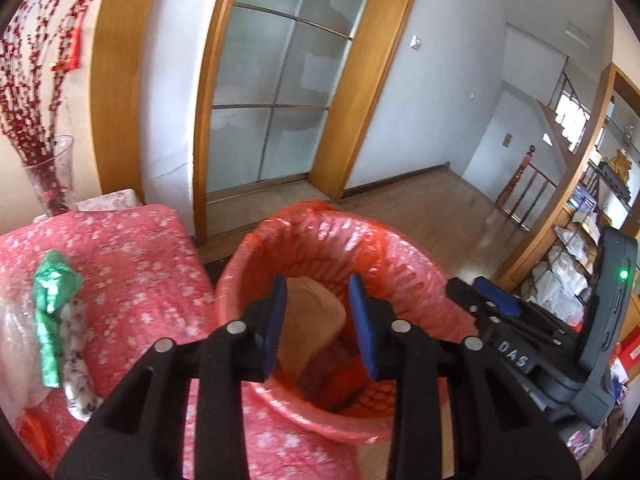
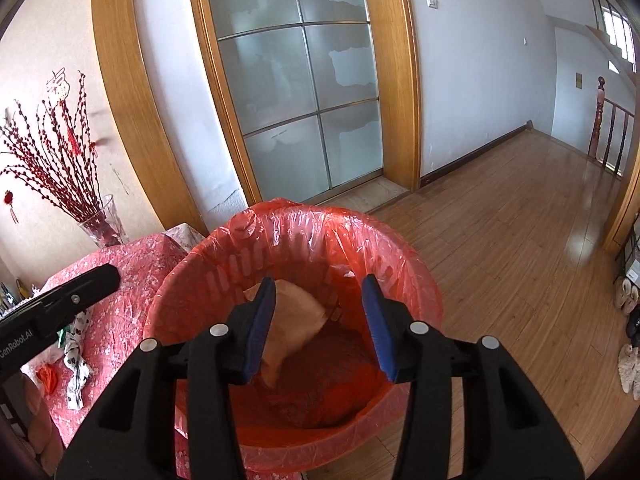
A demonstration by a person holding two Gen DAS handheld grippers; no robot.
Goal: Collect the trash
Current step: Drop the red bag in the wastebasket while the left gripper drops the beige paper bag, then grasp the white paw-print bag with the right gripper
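Left wrist view: left tool [image 1: 318, 322] partly open over the bin [image 1: 404, 264], pads clear of the brown paper [image 1: 314, 326] seen between them — gripping nothing. Paper lying inside the bin, against its red liner. Bin hard against the tabletop [image 1: 132, 256], which wears a pink flowered cloth. On the cloth at left, a green wrapper [image 1: 52, 300] over a black-spotted white wrapper [image 1: 78, 376]; an orange scrap [image 1: 34, 434] near the lower edge. Vase [image 1: 52, 176] of red twigs at the far corner. Beyond, a frosted glass door [image 1: 272, 80] in a wooden frame, wood floor [image 1: 424, 204], stair railing [image 1: 524, 188]. Right tool [image 1: 492, 300] visible at right, its opening not readable here.

Right wrist view: right tool [image 2: 320, 322] partly open above the same bin [image 2: 416, 280] — empty, paper [image 2: 294, 316] below its left pad. Tabletop [image 2: 132, 256] at left; spotted wrapper [image 2: 78, 364] and orange scrap [image 2: 46, 376] on it. Bare wood floor [image 2: 500, 248] right.
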